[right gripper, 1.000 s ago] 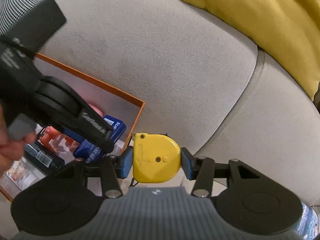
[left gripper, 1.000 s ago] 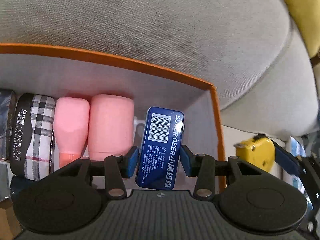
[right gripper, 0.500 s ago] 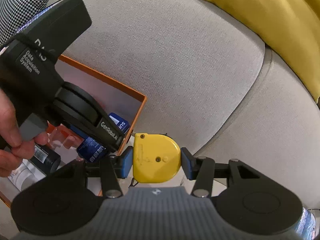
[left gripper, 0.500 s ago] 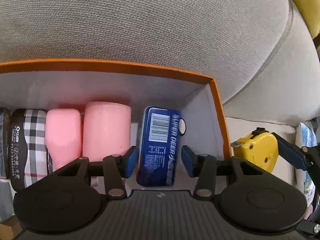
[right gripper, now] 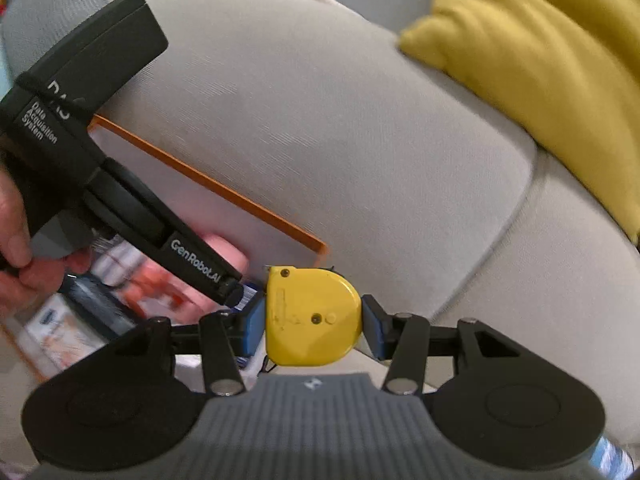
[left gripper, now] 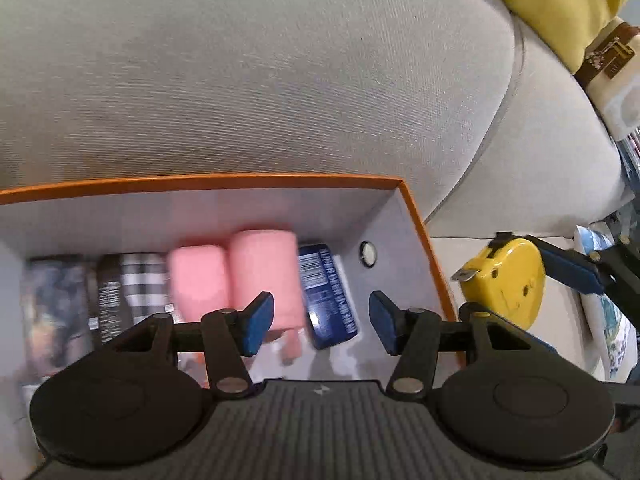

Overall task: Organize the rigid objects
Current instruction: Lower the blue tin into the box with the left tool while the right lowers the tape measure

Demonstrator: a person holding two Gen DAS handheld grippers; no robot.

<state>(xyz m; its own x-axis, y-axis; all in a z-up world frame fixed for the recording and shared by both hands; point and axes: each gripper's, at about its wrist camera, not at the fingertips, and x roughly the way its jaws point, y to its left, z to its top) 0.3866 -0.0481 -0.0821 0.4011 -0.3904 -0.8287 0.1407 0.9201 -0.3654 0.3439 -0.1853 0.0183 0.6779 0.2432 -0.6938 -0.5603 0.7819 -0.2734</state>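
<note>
While the left gripper hung with its fingers spread and nothing between them above the orange box, the blue tin lay inside, near the box's right wall, beside two pink bottles. Outside that right wall, the right gripper clamped a yellow tape measure over the grey sofa, near a yellow cushion.

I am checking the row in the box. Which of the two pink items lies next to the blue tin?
The wider pink item, the right one, lies beside the blue tin; the narrower pink item lies next to the checked item.
</note>
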